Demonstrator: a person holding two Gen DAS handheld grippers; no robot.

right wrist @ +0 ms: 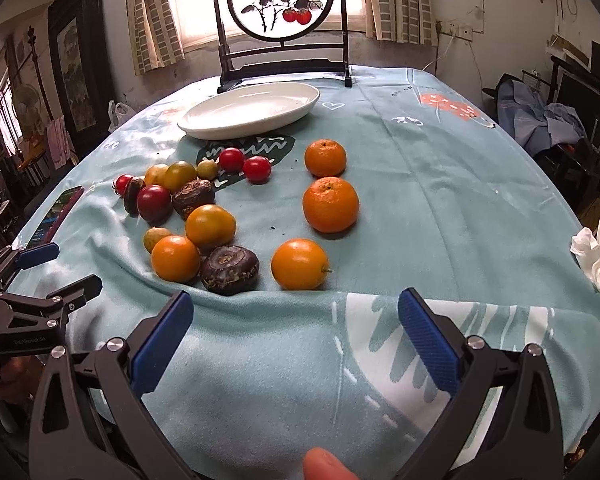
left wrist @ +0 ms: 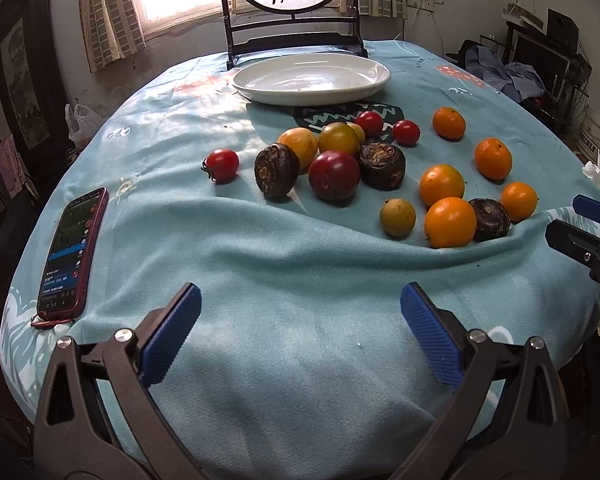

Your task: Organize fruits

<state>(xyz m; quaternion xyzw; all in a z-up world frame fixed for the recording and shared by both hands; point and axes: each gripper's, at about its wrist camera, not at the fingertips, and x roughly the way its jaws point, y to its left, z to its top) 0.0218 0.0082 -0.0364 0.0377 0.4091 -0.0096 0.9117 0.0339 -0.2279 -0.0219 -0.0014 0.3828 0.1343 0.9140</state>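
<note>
Counter [left wrist: 260, 264], round, draped in pale blue cloth; cloth rucked into a ridge along the near side of the fruit.

Painted screen [right wrist: 280, 4] on dark stand, far edge, directly behind the plate.

White oval plate [left wrist: 312, 80], far side, bare; presumed destination.

Fruit, loose on the cloth between plate and tools, none on the plate:
- Oranges, several, right-hand group; nearest one [right wrist: 299, 264] just beyond the cloth ridge, ahead of the right tool.
- Dark plum [left wrist: 334, 175], centre cluster, touching neighbours.
- Dark brown wrinkled fruits, three; one [right wrist: 229, 269] pressed against an orange.
- Yellow-green fruits, centre cluster, packed tight.
- Cherry tomatoes; one [left wrist: 221, 165] apart at the left, two near the plate.

Left tool [left wrist: 300, 332]: spread wide, empty, low over the near cloth.
Right tool [right wrist: 294, 336]: spread wide, empty, likewise short of the fruit.

Phone [left wrist: 72, 252], lit, left near edge.
Crumpled tissue [right wrist: 596, 250], right edge.
Fingertip [right wrist: 326, 466], bottom of right view.

Risks, judged: round fruit likely to roll if nudged, touching neighbours most of all; soft plum and tomatoes liable to bruise under a hard squeeze; cloth ridge apt to snag a low approach and drag the pile; long carry across the cluster to the plate; phone exposed to a stray left sweep.
</note>
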